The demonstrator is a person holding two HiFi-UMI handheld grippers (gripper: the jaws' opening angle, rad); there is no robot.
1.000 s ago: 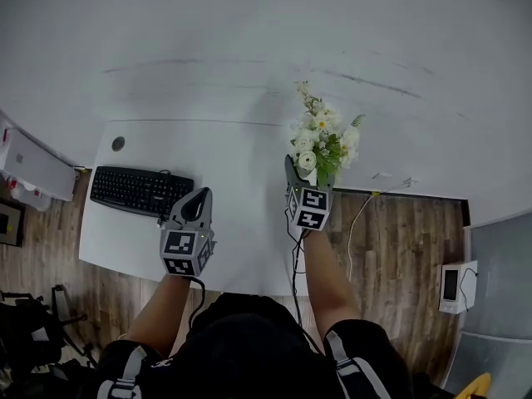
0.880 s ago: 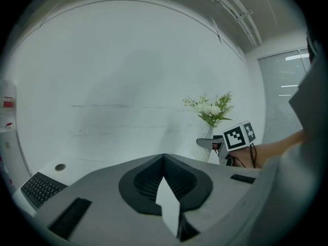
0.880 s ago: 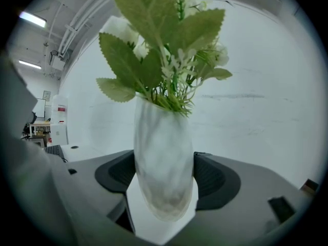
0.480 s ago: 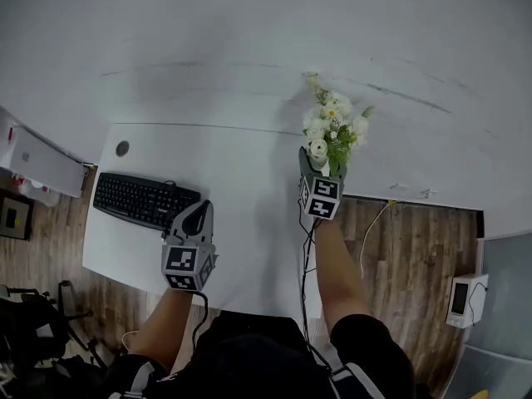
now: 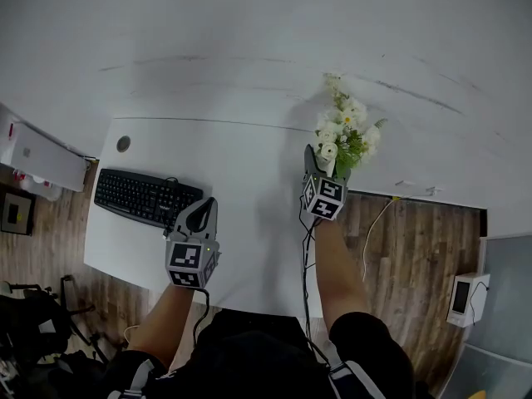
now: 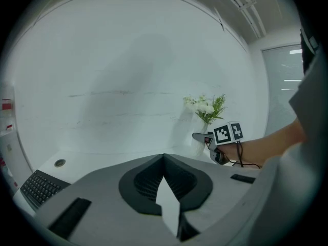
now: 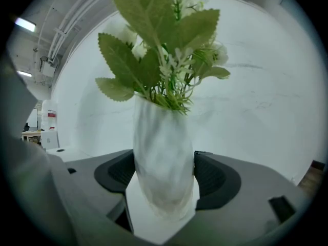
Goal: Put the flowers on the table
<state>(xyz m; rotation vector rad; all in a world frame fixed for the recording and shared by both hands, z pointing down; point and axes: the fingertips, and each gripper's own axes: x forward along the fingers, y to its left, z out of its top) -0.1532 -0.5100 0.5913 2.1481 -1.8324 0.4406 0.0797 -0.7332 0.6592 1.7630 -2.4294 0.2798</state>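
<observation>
The flowers point(image 5: 342, 131), white blooms and green leaves in a pale vase point(image 7: 164, 158), are at the white worktop's point(image 5: 241, 165) far right corner by the white wall point(image 5: 249, 40). The right claw point(image 5: 316, 163) grips the vase, jaws wide. The left claw point(image 5: 202, 210), closed and empty, hovers near a black keyboard point(image 5: 145, 196). A wooden floor point(image 5: 416, 239) lies below.

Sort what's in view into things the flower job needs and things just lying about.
Job: white vase of white flowers with green leaves; right gripper clamped on it; white tabletop.
Lying about: black keyboard; shut, empty left gripper; small white box on the floor.
</observation>
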